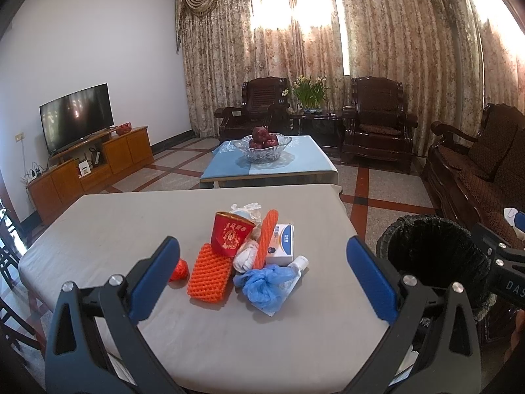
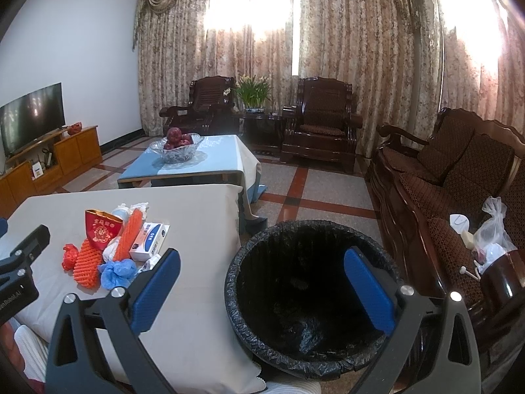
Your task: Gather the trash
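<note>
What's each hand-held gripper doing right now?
Left hand-held gripper: open, empty, facing the trash pile.
Right hand-held gripper: open, empty, above the bin.

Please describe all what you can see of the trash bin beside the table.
The trash bin is round and lined with a black plastic bag, crinkled and folded over the rim. It stands upright on the floor beside the grey-covered table, close to its right edge. Its inside looks dark and seemingly empty. The right gripper hangs above it, jaws open.

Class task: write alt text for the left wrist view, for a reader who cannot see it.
An open left gripper hovers over a grey table holding a trash pile: red paper cup, orange foam nets, blue glove, white box. A black-lined bin stands right.
</note>
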`<state>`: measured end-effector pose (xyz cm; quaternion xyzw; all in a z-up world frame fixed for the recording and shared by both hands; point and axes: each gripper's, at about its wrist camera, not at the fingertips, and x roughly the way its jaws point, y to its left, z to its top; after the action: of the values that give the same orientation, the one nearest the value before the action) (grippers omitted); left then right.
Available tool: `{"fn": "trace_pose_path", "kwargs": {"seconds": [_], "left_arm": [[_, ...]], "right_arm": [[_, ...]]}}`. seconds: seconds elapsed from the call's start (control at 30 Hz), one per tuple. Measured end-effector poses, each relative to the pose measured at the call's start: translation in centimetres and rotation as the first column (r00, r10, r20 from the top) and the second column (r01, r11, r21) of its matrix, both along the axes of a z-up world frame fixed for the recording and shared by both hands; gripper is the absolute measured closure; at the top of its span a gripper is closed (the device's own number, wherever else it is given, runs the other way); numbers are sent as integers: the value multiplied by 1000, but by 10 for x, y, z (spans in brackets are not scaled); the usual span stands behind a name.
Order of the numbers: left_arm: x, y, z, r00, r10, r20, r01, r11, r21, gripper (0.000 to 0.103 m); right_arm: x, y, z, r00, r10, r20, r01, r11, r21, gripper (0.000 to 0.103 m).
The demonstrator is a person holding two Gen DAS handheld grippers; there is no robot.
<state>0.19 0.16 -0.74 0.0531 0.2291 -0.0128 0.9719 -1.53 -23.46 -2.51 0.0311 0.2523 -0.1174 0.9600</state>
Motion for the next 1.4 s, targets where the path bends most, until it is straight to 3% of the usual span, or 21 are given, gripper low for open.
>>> {"fn": "trace_pose_path", "kwargs": {"seconds": [0.63,0.8,1.0,1.17,1.3,1.4], "left_arm": [[1,1,1,1000,1,-11,-1,1000,-7,5],[11,21,-5,1000,7,-7,-7,1000,-9,5],[33,85,-29,993,114,-13,-114,993,-10,5],[57,135,-59,981,170,-90,-172,985,-13,5],[72,165,-84,963,227,-142,-232,972,-21,5],[78,177,-97,957,241,-163,-246,969,-9,5]], "right_arm": [[7,-2,3,1000,7,-7,-7,1000,2,6],[21,13,-5,999,30,-17,-29,1000,5,6],[56,57,-35,992,120,-45,-119,992,29,6],[90,93,-69,977,188,-97,-182,980,75,19],[122,138,-102,947,286,-145,-273,957,98,28],[140,170,-118,924,348,-160,-335,936,107,28]]}}
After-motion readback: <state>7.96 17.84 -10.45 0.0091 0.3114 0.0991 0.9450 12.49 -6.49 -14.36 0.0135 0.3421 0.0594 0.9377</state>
